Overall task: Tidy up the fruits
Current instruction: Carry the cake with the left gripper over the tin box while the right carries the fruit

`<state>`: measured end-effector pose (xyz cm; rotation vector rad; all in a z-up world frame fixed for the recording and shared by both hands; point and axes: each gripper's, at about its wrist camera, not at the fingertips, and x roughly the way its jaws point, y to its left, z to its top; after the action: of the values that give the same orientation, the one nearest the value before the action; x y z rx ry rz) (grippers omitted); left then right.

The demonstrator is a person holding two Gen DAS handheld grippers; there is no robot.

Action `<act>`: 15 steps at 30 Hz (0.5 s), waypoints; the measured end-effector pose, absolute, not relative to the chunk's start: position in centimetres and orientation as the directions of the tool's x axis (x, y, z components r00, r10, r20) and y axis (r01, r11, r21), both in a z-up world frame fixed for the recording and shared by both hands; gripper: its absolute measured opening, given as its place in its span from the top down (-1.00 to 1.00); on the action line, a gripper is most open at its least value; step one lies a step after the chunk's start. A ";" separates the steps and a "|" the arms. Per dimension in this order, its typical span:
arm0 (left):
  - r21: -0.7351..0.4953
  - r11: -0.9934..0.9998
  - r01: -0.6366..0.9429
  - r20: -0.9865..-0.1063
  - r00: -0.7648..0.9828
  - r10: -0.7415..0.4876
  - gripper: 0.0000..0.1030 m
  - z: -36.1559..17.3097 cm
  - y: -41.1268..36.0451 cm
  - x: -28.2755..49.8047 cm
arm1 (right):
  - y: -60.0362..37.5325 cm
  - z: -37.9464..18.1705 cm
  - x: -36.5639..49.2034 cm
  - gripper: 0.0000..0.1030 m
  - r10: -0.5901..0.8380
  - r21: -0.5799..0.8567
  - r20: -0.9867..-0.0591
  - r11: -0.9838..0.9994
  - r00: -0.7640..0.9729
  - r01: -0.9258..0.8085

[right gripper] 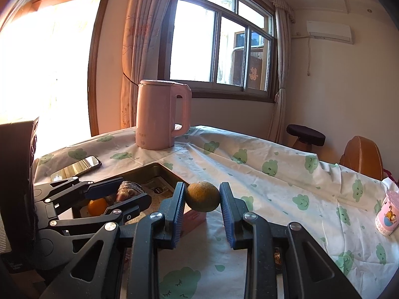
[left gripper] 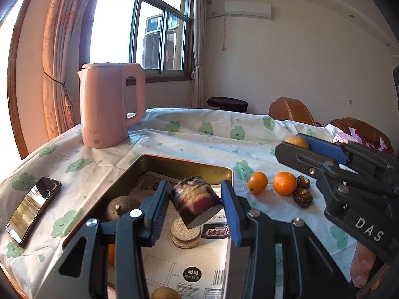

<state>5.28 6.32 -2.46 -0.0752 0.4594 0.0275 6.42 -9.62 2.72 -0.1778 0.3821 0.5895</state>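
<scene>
Left claw (left gripper: 195, 205) clamps purple sugarcane chunk (left gripper: 195, 204) over tin (left gripper: 189, 160); right claw (right gripper: 202, 203) grips brownish-yellow fruit (right gripper: 202, 196).

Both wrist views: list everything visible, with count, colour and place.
kettle: one, pink, far left on table
phone: one, dark, left of tin
tin: one, metal, table centre
sugarcane piece: one, purple, between the left fingers over tin
oranges: two, on cloth right of tin
dark brown fruits: two, beside oranges
brownish round fruit: one, between right fingers
cup: one, pink, right edge
tablecloth: white, green prints
left gripper: one, black and blue
right gripper: one, black and blue
</scene>
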 end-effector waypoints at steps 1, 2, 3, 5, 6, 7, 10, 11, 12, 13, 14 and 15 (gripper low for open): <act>-0.066 0.997 -0.047 -0.445 0.895 0.012 0.15 -2.5 6.5 5.3 | -9.5 2.7 6.4 0.42 0.510 -0.054 -0.401 0.816 0.761 -0.575; -0.066 0.997 -0.050 -0.446 0.895 0.015 0.15 -2.5 6.6 5.3 | -9.3 2.7 6.5 0.42 0.512 -0.054 -0.403 0.814 0.758 -0.578; -0.066 0.996 -0.055 -0.447 0.894 0.019 0.14 -2.6 6.8 5.3 | -9.1 2.7 6.6 0.42 0.514 -0.053 -0.405 0.812 0.756 -0.581; -0.065 0.996 -0.063 -0.449 0.893 0.027 0.15 -2.6 7.1 5.2 | -8.8 2.6 6.7 0.43 0.520 -0.049 -0.410 0.808 0.750 -0.587; -0.066 0.995 -0.069 -0.449 0.893 0.032 0.15 -2.6 7.4 5.1 | -8.6 2.5 6.9 0.42 0.523 -0.046 -0.412 0.806 0.746 -0.590; -0.064 0.995 -0.073 -0.450 0.892 0.037 0.15 -2.6 7.6 5.1 | -8.4 2.5 6.9 0.42 0.525 -0.045 -0.414 0.804 0.743 -0.593; -0.060 0.994 -0.088 -0.456 0.888 0.051 0.15 -2.7 8.2 5.0 | -7.7 2.3 7.0 0.42 0.533 -0.041 -0.425 0.796 0.731 -0.604; -0.059 0.994 -0.092 -0.458 0.887 0.055 0.14 -2.7 8.4 5.0 | -7.5 2.2 7.0 0.42 0.535 -0.040 -0.430 0.793 0.727 -0.608; -0.059 0.994 -0.096 -0.460 0.886 0.059 0.15 -2.8 8.6 4.9 | -7.2 2.1 7.0 0.42 0.538 -0.039 -0.434 0.790 0.723 -0.611; -0.059 0.993 -0.099 -0.462 0.885 0.061 0.15 -2.8 8.8 4.9 | -6.9 1.9 7.0 0.42 0.540 -0.038 -0.437 0.788 0.719 -0.615; -0.059 0.993 -0.104 -0.464 0.883 0.065 0.15 -2.9 9.0 4.9 | -6.7 1.8 7.0 0.42 0.542 -0.037 -0.441 0.785 0.715 -0.618; -0.060 0.992 -0.108 -0.466 0.882 0.068 0.15 -3.0 9.1 4.8 | -6.4 1.7 7.0 0.42 0.544 -0.037 -0.445 0.782 0.711 -0.622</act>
<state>4.81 9.10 -2.95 -0.0848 0.4816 0.0918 6.98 -6.39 1.67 -0.1902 0.4319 0.6509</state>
